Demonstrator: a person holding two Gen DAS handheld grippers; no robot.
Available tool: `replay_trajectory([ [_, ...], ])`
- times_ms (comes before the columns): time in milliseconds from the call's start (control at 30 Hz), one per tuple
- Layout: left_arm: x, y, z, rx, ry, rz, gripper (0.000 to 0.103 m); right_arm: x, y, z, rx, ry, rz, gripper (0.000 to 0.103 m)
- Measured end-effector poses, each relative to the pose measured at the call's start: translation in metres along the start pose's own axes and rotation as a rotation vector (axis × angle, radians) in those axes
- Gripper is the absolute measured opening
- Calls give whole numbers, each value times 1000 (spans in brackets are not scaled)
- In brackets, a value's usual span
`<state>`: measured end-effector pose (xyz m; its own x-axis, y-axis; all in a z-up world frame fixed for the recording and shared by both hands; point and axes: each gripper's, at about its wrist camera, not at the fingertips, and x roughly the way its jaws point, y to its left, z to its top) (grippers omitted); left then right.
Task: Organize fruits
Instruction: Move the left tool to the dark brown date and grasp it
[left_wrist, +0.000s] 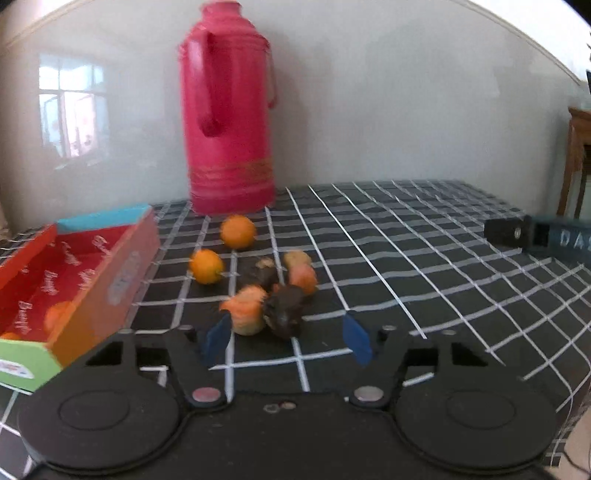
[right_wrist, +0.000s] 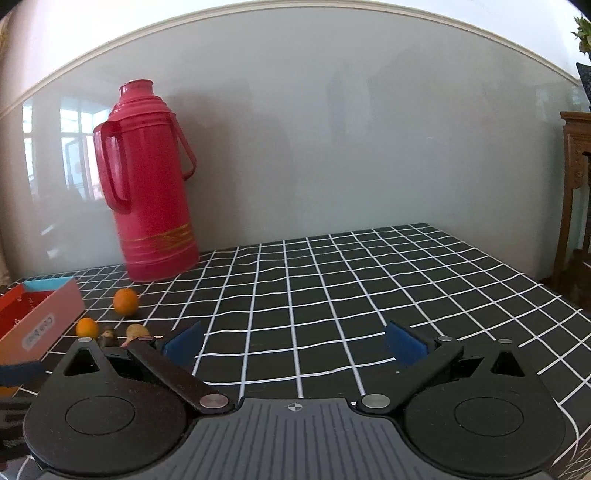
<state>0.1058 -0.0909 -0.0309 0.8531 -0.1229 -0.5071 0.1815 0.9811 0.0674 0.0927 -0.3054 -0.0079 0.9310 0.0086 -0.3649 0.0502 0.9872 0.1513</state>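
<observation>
In the left wrist view, two oranges lie on the checked tablecloth beside an open red box that holds another orange. A cluster of peach-coloured fruits and dark ones lies just ahead of my left gripper, which is open and empty. My right gripper is open and empty over bare cloth. The right wrist view shows the oranges and the box at far left.
A tall pink thermos stands at the back by the wall, also in the right wrist view. The other gripper's dark body shows at the right. Wooden furniture stands beyond the table's right edge.
</observation>
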Motion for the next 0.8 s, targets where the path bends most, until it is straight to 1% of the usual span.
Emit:
replay_trajectory([
  [67,7,-1,-1,-7,25,-5,51,0,-4,0,2,1,-5,103],
  [167,12,-3,-2,-10,36,-6,49,-1,-11,0,12,2,-15,103],
  [233,16,-1,-1,-29,45,-17,47,-1,-15,0,23,4,-20,103],
  [433,31,3,5,-55,44,-13,46,9,-19,0,44,23,-34,103],
  [467,35,3,6,-55,55,-14,44,10,-20,0,50,27,-34,103],
  [500,36,4,7,-57,59,-18,36,12,-21,0,58,31,-33,103],
  [533,36,4,7,-51,59,-20,23,12,-20,0,62,32,-33,103],
  [567,35,4,7,-37,59,-27,19,13,-20,1,64,32,-32,103],
  [733,31,9,7,-35,63,-43,18,16,-14,0,75,45,-22,103],
  [800,26,12,7,-38,47,-42,18,18,-10,0,74,52,-16,103],
])
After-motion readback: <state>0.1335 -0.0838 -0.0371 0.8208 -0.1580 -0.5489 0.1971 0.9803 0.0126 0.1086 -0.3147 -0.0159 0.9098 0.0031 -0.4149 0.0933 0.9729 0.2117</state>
